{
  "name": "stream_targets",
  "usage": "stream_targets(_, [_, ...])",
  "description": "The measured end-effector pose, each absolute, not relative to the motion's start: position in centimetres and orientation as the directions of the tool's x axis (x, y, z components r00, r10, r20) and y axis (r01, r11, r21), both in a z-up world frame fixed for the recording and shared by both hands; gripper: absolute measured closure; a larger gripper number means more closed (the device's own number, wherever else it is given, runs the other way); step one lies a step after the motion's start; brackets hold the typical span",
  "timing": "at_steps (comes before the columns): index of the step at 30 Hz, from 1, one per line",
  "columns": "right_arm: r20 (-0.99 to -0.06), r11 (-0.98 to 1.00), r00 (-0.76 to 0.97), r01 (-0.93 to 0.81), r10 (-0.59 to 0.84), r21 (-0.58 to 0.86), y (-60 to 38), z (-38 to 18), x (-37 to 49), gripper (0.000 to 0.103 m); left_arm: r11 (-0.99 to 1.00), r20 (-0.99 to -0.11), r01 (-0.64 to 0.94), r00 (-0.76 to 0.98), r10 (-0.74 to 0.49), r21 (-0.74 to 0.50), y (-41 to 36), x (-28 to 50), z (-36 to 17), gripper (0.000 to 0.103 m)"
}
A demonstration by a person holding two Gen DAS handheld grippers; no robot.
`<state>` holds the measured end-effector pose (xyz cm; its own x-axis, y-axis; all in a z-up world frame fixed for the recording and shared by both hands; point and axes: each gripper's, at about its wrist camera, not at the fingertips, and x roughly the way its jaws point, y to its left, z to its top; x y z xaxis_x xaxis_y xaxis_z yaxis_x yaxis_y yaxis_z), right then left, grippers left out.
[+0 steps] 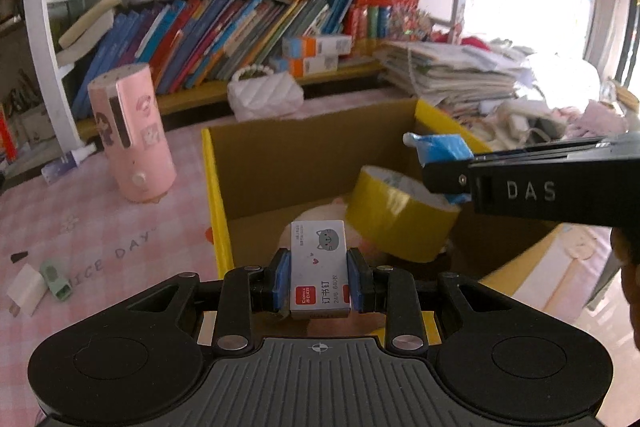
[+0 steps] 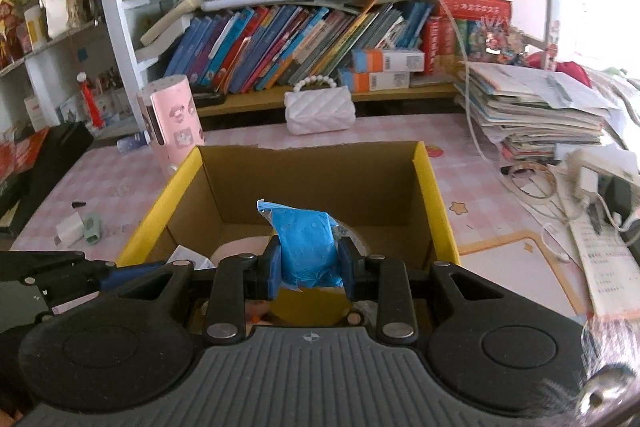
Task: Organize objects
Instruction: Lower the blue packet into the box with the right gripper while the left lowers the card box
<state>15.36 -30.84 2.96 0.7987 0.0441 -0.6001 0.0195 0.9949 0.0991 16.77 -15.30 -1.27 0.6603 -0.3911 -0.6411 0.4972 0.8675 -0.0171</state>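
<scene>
Both grippers loaded, both over the open cardboard box (image 2: pixel 308 179) — yellow-edged, standing on the pink checked table (image 1: pixel 80 219).

Left gripper (image 1: pixel 318 277): pads pressed in on a small staple box (image 1: pixel 318 267), white and grey with a cat face and a red label. Box held flat-ish, long axis running forward along the fingers, far end poking out past the fingertips. Poised just inside the near-left corner of the cardboard box, above its floor.

Right gripper (image 2: pixel 308 263): closed on a crumpled blue packet (image 2: pixel 306 243), top of it sticking up above the pads. From the left wrist view, reaching in from the right, roughly level, above the box interior and above a roll of yellow tape (image 1: pixel 400 215) lying tilted inside beside something pale pink, too hidden to name.

Deciding relation: drop zone straight below and slightly ahead of both tools, with the floor partly taken by the tape roll. Free floor seemingly toward the back and left — nearer the left gripper. Likely next: lower, release 1 item at a time, staples flat. Risk: the 2 grippers crowding each other in the opening.

Still outside: pink cylinder (image 1: pixel 132 135), white quilted bag (image 2: pixel 320 109), small white and green pieces (image 1: pixel 40 283) on the table.
</scene>
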Motion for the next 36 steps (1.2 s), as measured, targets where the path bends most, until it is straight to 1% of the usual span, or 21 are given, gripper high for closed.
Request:
stream_targets(5, [-0.625, 0.997, 0.778, -0.021, 0.066, 0.079, -30.8, 1.9, 17.7, 0.076, 0.863, -0.642, 0.503, 0.673, -0.366, 0.035, -16.3, 17.3, -1.9, 0.075])
stream_targets(13, [-0.654, 0.996, 0.751, -0.067, 0.089, 0.059, -30.9, 1.0, 21.3, 0.076, 0.852, -0.639, 0.516, 0.684, -0.350, 0.085, -17.3, 17.8, -2.3, 0.074])
stream_targets(16, [-0.669, 0.996, 0.738, -0.078, 0.092, 0.051, -30.8, 0.7, 22.3, 0.076, 0.851, -0.632, 0.515, 0.695, -0.343, 0.104, -17.5, 17.9, -2.4, 0.072])
stream_targets(17, [-0.677, 0.995, 0.729, -0.081, 0.097, 0.054, -30.9, 0.5, 22.6, 0.077, 0.850, -0.631, 0.516, 0.696, -0.342, 0.108, -17.6, 18.0, -2.4, 0.070])
stream_targets(19, [-0.687, 0.995, 0.720, -0.079, 0.096, 0.056, -31.0, 0.3, 23.1, 0.077, 0.851, -0.625, 0.513, 0.702, -0.341, 0.111, -17.5, 17.9, -2.3, 0.061])
stream_targets(21, [-0.695, 0.995, 0.713, -0.078, 0.094, 0.055, -31.1, 0.1, 23.5, 0.077, 0.851, -0.605, 0.516, 0.711, -0.358, 0.103, -17.0, 17.5, -1.9, 0.045])
stream_targets(24, [-0.708, 0.995, 0.700, -0.073, 0.097, 0.064, -31.4, -0.1, 23.9, 0.077, 0.858, -0.565, 0.502, 0.742, -0.361, 0.111, -16.4, 16.7, -1.2, 0.037])
stream_targets(28, [-0.707, 0.994, 0.698, -0.076, 0.108, 0.077, -31.4, 0.1, 24.3, 0.077, 0.874, -0.524, 0.477, 0.771, -0.363, 0.097, -15.4, 15.7, -0.2, 0.031])
stream_targets(31, [-0.705, 0.994, 0.700, -0.087, 0.113, 0.073, -31.0, 0.1, 24.5, 0.077, 0.897, -0.505, 0.438, 0.789, -0.349, 0.063, -14.4, 15.3, 0.3, 0.027])
stream_targets(32, [-0.705, 0.993, 0.700, -0.090, 0.113, 0.069, -30.9, 0.1, 24.6, 0.077, 0.906, -0.501, 0.419, 0.796, -0.339, 0.052, -14.0, 15.3, 0.5, 0.025])
stream_targets(36, [-0.706, 0.994, 0.700, -0.089, 0.105, 0.059, -30.6, 0.1, 25.0, 0.077, 0.929, -0.501, 0.369, 0.810, -0.306, 0.029, -12.9, 15.5, 0.7, 0.024])
